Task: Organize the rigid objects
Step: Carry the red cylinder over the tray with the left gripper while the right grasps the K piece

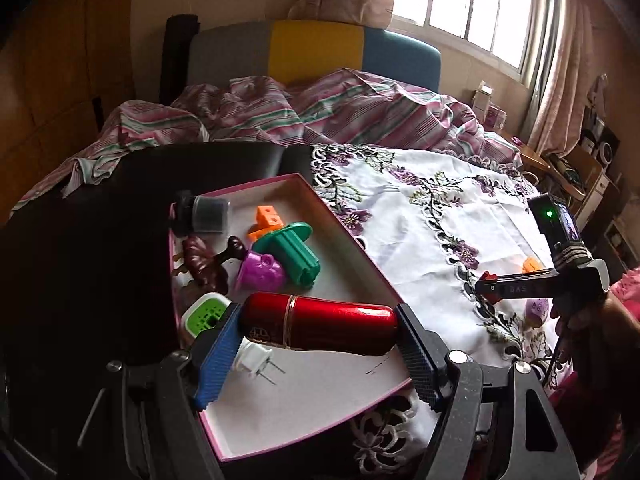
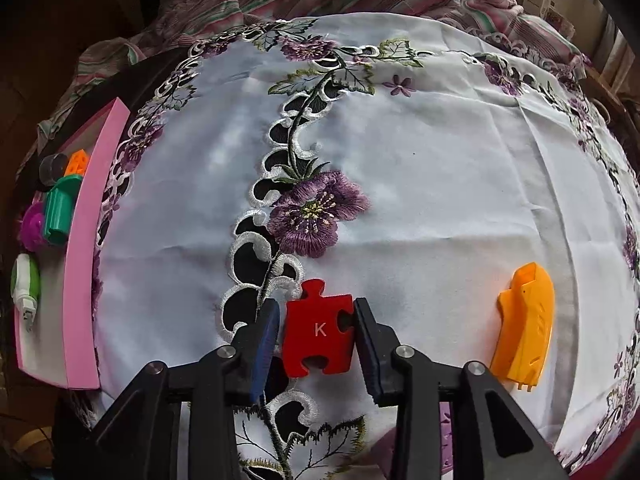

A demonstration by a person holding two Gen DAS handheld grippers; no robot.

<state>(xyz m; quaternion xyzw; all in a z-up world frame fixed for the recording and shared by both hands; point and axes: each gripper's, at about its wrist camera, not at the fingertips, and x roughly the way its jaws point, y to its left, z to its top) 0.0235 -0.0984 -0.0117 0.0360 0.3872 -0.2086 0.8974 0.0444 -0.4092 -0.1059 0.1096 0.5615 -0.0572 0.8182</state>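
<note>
My left gripper (image 1: 316, 314) is shut on a glossy red bottle (image 1: 320, 326), held crosswise by its two ends above the near part of a pink-rimmed box (image 1: 352, 240). In the right wrist view a red puzzle piece marked K (image 2: 318, 332) lies flat on the embroidered white cloth (image 2: 440, 180), between the fingers of my right gripper (image 2: 317, 303). The right pad meets the piece's edge, while a thin gap shows at the blue left pad. The left wrist view shows the right gripper (image 1: 486, 286) low over the cloth, with a person's hand (image 1: 580, 320) behind it.
Several things lie in the box: a teal part (image 1: 292, 252), a purple cup (image 1: 260, 272), an orange block (image 1: 266, 218), a dark cap (image 1: 204, 214), a green-white plug (image 1: 204, 312). An orange shell (image 2: 524, 324) lies on the cloth, right of the puzzle piece. Striped bedding (image 1: 280, 112) lies behind.
</note>
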